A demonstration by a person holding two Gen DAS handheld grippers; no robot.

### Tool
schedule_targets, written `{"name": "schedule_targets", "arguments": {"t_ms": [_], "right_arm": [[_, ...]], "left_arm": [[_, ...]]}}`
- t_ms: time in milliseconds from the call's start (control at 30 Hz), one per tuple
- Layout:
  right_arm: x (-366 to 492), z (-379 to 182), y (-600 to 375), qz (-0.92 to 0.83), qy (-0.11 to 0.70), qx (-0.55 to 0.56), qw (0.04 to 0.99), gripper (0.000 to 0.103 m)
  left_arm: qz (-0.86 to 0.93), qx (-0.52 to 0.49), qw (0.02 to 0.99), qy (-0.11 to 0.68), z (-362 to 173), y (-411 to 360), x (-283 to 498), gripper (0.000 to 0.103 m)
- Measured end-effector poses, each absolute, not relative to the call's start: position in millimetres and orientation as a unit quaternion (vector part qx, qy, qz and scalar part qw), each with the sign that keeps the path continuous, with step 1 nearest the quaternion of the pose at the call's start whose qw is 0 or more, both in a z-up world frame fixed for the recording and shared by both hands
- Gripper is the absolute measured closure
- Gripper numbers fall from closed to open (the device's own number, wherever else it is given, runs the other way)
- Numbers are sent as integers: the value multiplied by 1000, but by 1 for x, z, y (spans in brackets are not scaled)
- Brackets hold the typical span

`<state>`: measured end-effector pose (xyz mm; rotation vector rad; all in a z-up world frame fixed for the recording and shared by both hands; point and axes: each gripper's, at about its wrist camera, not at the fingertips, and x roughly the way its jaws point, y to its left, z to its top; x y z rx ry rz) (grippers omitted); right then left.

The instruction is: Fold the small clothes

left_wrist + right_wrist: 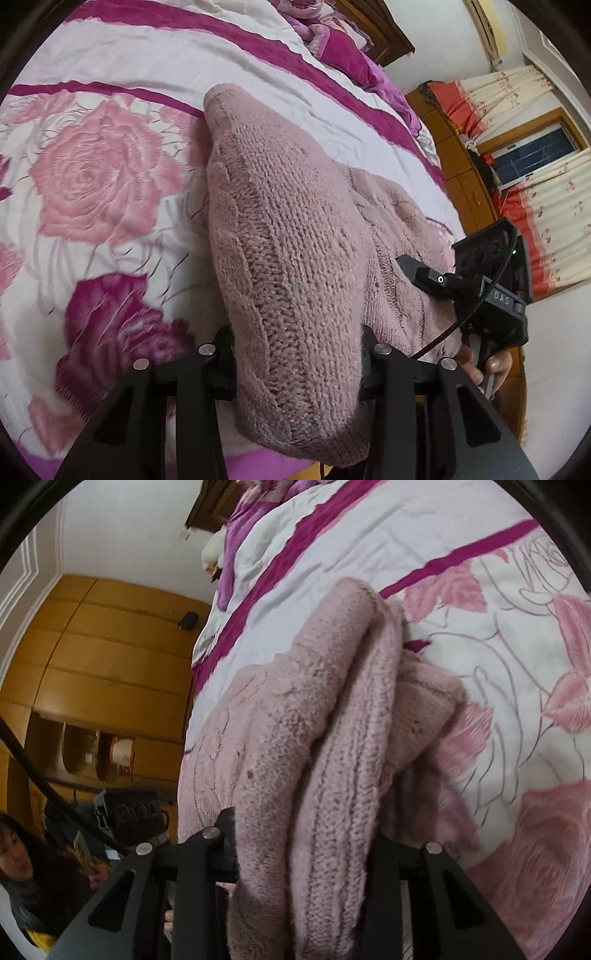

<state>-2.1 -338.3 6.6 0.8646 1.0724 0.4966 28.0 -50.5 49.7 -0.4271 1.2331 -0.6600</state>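
Observation:
A dusty-pink knitted sweater (295, 229) lies on a bed with a rose-print cover (92, 177). My left gripper (297, 369) is shut on a thick fold of the sweater, which is lifted and drapes over the fingers. My right gripper (303, 853) is shut on another bunched part of the sweater (332, 720), lifted above the bed cover (517, 664). The fingertips of both are hidden by the knit. The right gripper also shows in the left wrist view (406, 264), its finger resting on the sweater at the right.
A crumpled purple quilt (343, 44) lies at the head of the bed. A wooden wardrobe (110, 664) stands beside the bed. A person (18, 864) sits low at the left. Curtains and a window (535, 155) are at the right.

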Motion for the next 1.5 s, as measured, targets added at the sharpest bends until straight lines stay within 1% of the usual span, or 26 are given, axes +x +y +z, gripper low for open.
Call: {"name": "schedule_targets", "arguments": {"t_ms": [233,367,400,433,467,500,567,633,700,767,900,1067,1233,1400,1500], "right_arm": [[-14,10,-314,245,512,358,741,68],[-18,1,-305,226,529,349,739,67],[-18,-4,-305,217,537,347,738,66],[-17,-9,-304,207,546,348,733,64],[-15,-15,-305,196,554,355,728,59],[-14,-21,-308,185,558,364,723,50],[-14,-27,-311,181,556,377,718,46],[-16,-23,-309,175,557,366,725,42],[-18,-11,-302,152,560,329,746,32],[-23,-2,-295,130,557,308,760,29],[-34,13,-298,87,531,313,783,29],[-49,41,-310,44,503,292,812,29],[-72,69,-312,14,488,236,840,29],[-104,92,-300,7,479,176,860,29],[-127,104,-284,12,468,148,872,29]], "left_arm": [[-287,-173,753,566,51,-33,7,84],[-278,-178,756,565,44,-27,0,83],[-275,-178,758,565,41,-28,0,83],[-267,-176,760,566,35,-29,-1,80],[-260,-171,763,566,31,-30,-1,76],[-252,-163,769,565,27,-31,-2,74],[-239,-156,776,563,28,-30,-5,66],[-215,-144,786,562,36,-31,-9,61],[-201,-128,795,558,43,-31,-14,60],[-198,-116,803,551,54,-29,-21,60],[-209,-104,817,527,75,-21,-29,60],[-199,-93,836,502,98,-13,-32,60],[-192,-96,842,495,111,-1,-47,60],[-177,-43,862,474,129,-3,-67,60],[-176,-44,870,458,141,-1,-82,60]]}}
